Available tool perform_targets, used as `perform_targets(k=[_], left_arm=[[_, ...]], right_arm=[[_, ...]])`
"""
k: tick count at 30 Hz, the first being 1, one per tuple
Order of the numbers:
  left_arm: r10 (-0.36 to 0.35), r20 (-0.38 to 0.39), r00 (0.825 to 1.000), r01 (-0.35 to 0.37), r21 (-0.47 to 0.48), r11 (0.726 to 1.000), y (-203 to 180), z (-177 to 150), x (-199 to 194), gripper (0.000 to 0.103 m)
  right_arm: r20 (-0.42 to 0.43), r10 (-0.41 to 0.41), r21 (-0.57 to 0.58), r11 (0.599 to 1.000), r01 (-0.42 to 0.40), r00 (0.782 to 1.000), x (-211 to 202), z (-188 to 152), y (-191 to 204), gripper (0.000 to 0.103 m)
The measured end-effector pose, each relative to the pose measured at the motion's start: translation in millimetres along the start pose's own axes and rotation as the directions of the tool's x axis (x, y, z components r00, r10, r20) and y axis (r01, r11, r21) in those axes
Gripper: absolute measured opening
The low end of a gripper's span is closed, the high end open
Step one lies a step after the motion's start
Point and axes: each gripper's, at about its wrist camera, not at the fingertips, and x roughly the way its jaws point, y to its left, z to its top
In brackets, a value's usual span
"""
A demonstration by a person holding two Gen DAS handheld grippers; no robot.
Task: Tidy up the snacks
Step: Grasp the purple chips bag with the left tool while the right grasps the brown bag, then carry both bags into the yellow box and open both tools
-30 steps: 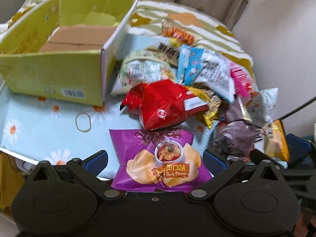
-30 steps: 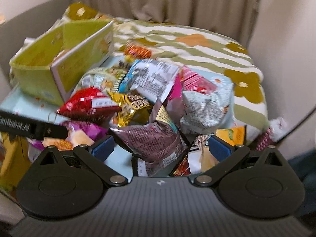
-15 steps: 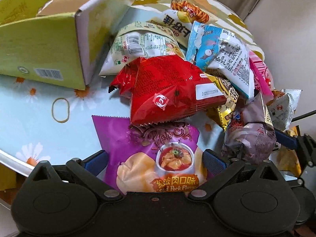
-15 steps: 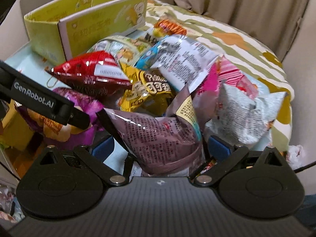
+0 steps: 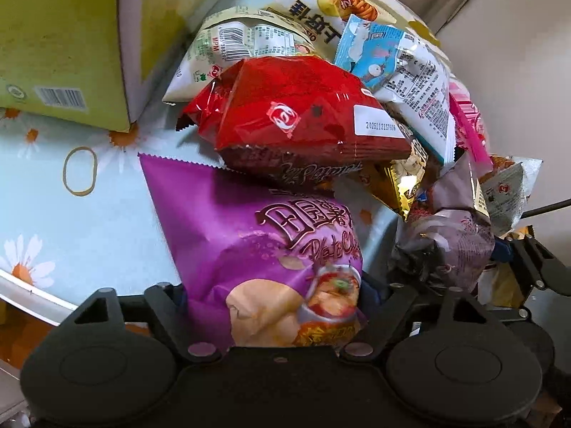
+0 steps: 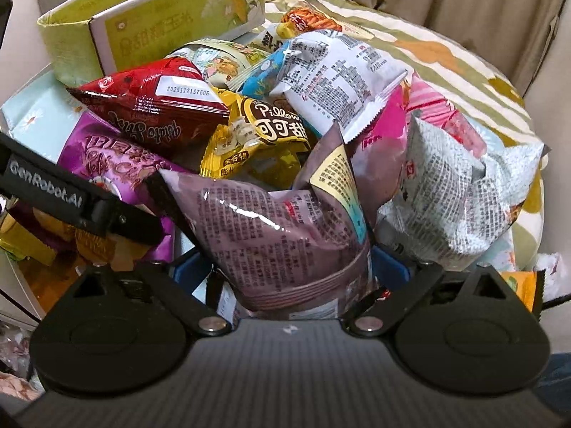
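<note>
Two grippers working – my left gripper [image 5: 274, 296] is closing its jaws on the purple potato chip bag [image 5: 264, 235], lying on the daisy tablecloth [image 5: 89, 221] under the red snack bag [image 5: 296, 114]. My right gripper [image 6: 289, 267] is squeezing the mauve snack bag [image 6: 274, 232] – green cardboard box [image 6: 157, 18] beyond.

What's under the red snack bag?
The red snack bag lies over the top edge of the purple chip bag and part of a gold packet. What else it covers is hidden.

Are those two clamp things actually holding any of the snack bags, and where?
Left hand-held gripper is closing across the purple chip bag's lower end; right hand-held gripper straddles the mauve bag's bottom.
</note>
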Motion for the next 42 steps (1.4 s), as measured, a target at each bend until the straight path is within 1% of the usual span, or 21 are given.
perform_targets(k=[6, 9, 14, 20, 27, 31, 35, 39, 42], left_arm=[[-0.015, 0.021, 1.0, 0.015, 0.002, 1.0, 0.3, -9.2, -11.4, 0.077], [-0.018, 0.033, 0.999, 0.018, 0.004, 1.0, 0.0, -17.1, -19.2, 0.075], [-0.031, 0.051, 0.998, 0.031, -0.003, 1.0, 4.7, -24.3, -35.0, 0.074], [-0.052, 0.077, 0.996, 0.052, 0.003, 0.999, -0.1, -35.9, -57.0, 0.074], [-0.075, 0.146, 0.986, 0.074, 0.007, 0.997, -13.0, -42.9, -95.5, 0.074], [-0.081, 0.219, 0.972, 0.081, 0.007, 0.997, -17.4, -45.6, -126.9, 0.074], [-0.069, 0.307, 0.949, 0.071, 0.006, 0.997, -14.1, -39.4, -155.4, 0.074], [-0.03, 0.387, 0.922, 0.035, -0.006, 0.999, -7.0, -26.9, -178.7, 0.074], [0.005, 0.431, 0.903, 0.007, -0.026, 1.0, 4.8, -12.9, -193.4, 0.074]], right_arm=[[0.013, -0.005, -0.014, 1.0, 0.005, 1.0, -4.6, -3.8, 1.6, 0.103], [0.017, -0.006, -0.01, 1.0, 0.006, 1.0, -7.5, -5.1, 1.8, 0.095], [0.039, 0.015, 0.023, 1.0, -0.016, 0.999, -19.1, -5.5, -1.0, 0.091], [0.074, 0.013, 0.066, 0.998, -0.017, 0.997, -42.2, -2.4, -3.6, 0.09], [0.137, 0.023, 0.086, 0.996, -0.035, 0.99, -76.1, 17.3, -6.2, 0.091], [0.172, 0.034, 0.088, 0.995, -0.049, 0.985, -95.6, 30.7, -6.9, 0.091], [0.221, 0.062, 0.069, 0.994, -0.079, 0.973, -112.0, 48.9, -9.0, 0.091], [0.271, 0.079, 0.03, 0.995, -0.09, 0.959, -123.4, 75.6, -6.8, 0.091], [0.305, 0.099, 0.004, 0.994, -0.105, 0.947, -130.7, 97.7, -2.8, 0.091]])
